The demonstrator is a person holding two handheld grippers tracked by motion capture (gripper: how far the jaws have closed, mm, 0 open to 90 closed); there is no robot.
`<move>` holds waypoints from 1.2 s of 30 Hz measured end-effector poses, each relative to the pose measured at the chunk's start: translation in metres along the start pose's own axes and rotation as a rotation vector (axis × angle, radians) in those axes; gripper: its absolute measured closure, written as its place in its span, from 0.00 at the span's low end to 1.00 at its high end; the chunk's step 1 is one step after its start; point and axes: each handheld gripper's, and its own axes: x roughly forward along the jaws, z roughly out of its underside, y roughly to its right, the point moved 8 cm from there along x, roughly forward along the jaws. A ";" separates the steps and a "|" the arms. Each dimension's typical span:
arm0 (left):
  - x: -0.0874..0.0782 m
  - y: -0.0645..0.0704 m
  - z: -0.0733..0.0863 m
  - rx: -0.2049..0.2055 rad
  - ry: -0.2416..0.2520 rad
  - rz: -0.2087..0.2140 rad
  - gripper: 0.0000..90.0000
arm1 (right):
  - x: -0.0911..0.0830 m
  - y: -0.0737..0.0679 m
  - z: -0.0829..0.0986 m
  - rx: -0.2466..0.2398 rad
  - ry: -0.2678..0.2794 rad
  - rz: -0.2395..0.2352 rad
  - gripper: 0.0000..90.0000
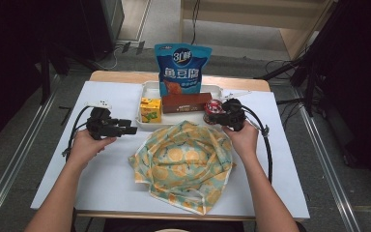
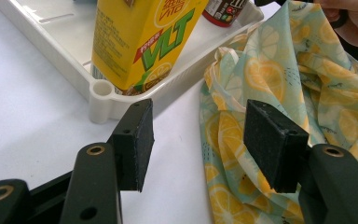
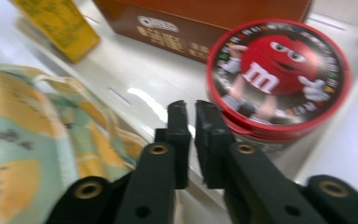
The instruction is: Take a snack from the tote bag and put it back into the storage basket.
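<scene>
A white table (image 1: 111, 164) stands on a grey floor, with a dark room and wooden furniture behind it. A lemon-print cloth bag (image 1: 186, 164) lies crumpled at the table's front centre, just before a white tray (image 1: 147, 89) holding a yellow juice carton (image 1: 150, 109), a brown box (image 1: 186, 102), a red candy tin (image 1: 213, 107) and a blue snack pouch (image 1: 182, 67). The bag looks light, soft and limp, so it will sag; its hemmed rim or handle seems the best hold. The left gripper (image 2: 198, 135) has its fingers apart beside the bag's edge. The right gripper (image 3: 190, 135) has its fingers nearly together, empty, by the tin.
</scene>
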 end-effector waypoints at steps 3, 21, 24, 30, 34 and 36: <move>0.001 0.000 0.000 0.000 0.000 0.000 0.48 | -0.003 -0.006 -0.003 -0.011 0.031 -0.067 0.82; 0.003 0.001 0.001 -0.001 -0.008 0.004 0.48 | -0.018 -0.011 -0.011 0.003 0.084 -0.117 0.55; 0.003 0.001 0.001 -0.001 -0.009 0.005 0.48 | -0.018 -0.013 -0.011 -0.011 0.084 -0.113 0.56; 0.002 0.002 0.001 0.001 -0.015 0.003 0.48 | -0.021 -0.018 -0.011 -0.020 0.082 -0.120 0.55; 0.002 0.003 0.002 0.000 -0.017 0.004 0.48 | -0.026 -0.023 -0.012 -0.030 0.090 -0.126 0.50; 0.002 0.003 0.002 -0.001 -0.017 0.006 0.48 | -0.029 -0.025 -0.011 -0.037 0.090 -0.131 0.49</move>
